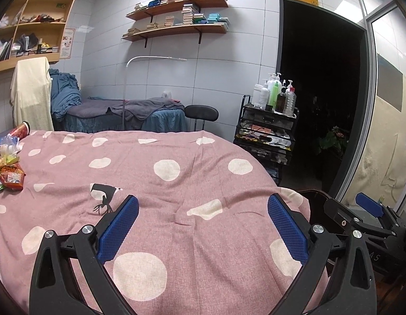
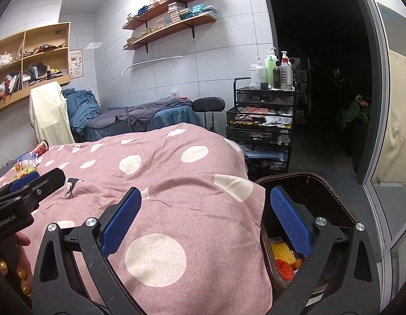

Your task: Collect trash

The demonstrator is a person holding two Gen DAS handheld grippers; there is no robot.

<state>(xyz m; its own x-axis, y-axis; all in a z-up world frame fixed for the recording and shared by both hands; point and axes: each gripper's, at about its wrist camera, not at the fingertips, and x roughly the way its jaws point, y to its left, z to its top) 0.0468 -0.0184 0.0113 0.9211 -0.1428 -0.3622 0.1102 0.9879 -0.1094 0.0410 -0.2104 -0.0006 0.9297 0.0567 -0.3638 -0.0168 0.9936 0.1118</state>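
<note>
Trash lies in a pile at the far left of the pink dotted bedspread [image 1: 176,183]: crumpled snack wrappers [image 1: 8,176], a plastic bottle [image 1: 6,144] and a red cup [image 1: 21,130]. The bottle [image 2: 25,161] and cup [image 2: 41,147] also show in the right wrist view. My left gripper [image 1: 203,210] hovers open over bare bedspread, well right of the pile. My right gripper [image 2: 206,204] is open at the bed's right corner, its right finger over a dark brown bin [image 2: 321,191] holding yellow and orange foam netting [image 2: 281,257].
A black wire cart [image 1: 265,136] topped with bottles stands past the bed's right corner, beside a dark doorway [image 1: 321,92]. A massage bed with blue and grey covers [image 1: 124,113] and a black stool [image 1: 201,113] stand behind. A hand [image 2: 19,262] holds the left gripper's body.
</note>
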